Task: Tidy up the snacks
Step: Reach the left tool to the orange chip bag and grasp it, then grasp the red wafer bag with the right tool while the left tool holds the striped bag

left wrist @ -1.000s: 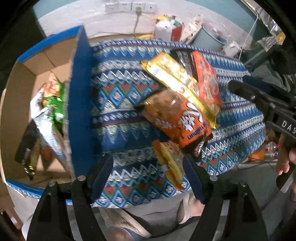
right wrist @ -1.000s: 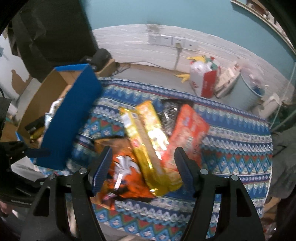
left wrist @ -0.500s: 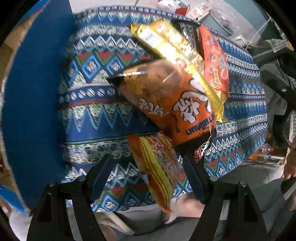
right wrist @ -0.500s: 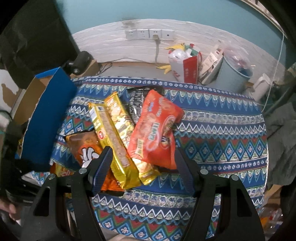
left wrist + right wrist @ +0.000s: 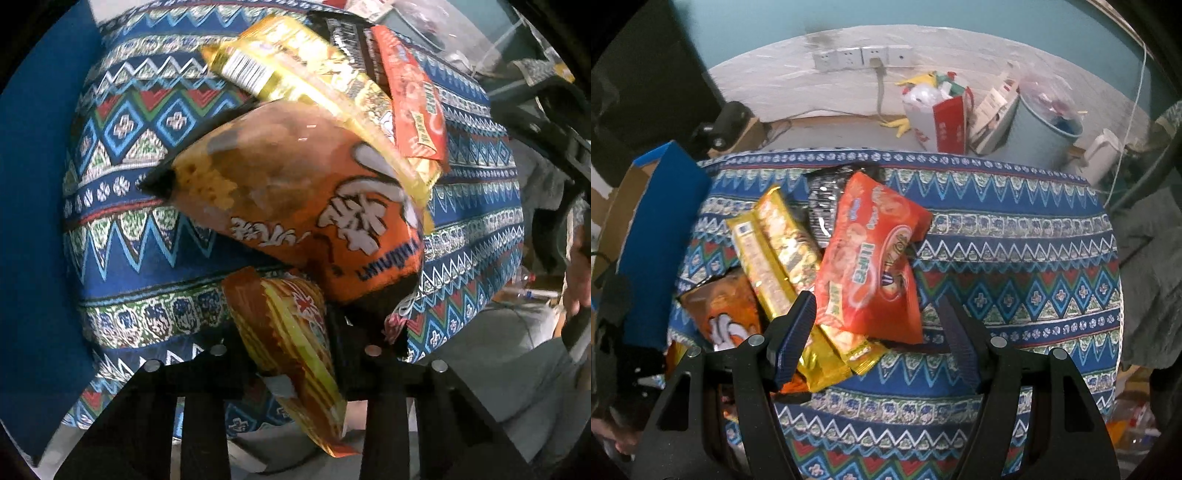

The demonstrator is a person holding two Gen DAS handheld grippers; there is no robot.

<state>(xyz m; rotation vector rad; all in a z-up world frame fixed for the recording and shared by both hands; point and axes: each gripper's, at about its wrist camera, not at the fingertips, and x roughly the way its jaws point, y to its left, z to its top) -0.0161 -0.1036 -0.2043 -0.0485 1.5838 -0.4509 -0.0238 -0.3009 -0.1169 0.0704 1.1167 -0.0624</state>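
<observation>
Left fingers (image 5: 255, 350) just clamped on striped packet (image 5: 291, 347); right fingers (image 5: 955, 332) apart, empty; lettering unreadable.

The surface (image 5: 1015, 280) wears a cloth banded in dark blue, red, green and white, with zigzags, diamonds and small flower motifs. On it, the puffed snack bag (image 5: 295, 206) is orange with white lettering and a dark corner. Just below that bag, the small packet (image 5: 288, 343) is striped red and yellow. Above the bag lie two long gold packets (image 5: 779, 266); beside them a red-orange packet (image 5: 871, 266) with green and white print, and a black-and-silver packet (image 5: 823, 199) behind. The box flap (image 5: 657, 236) left of the cloth is plain blue over brown cardboard. Both tools are black, the right tool (image 5: 879, 336) with dark blue ribbed pads.
</observation>
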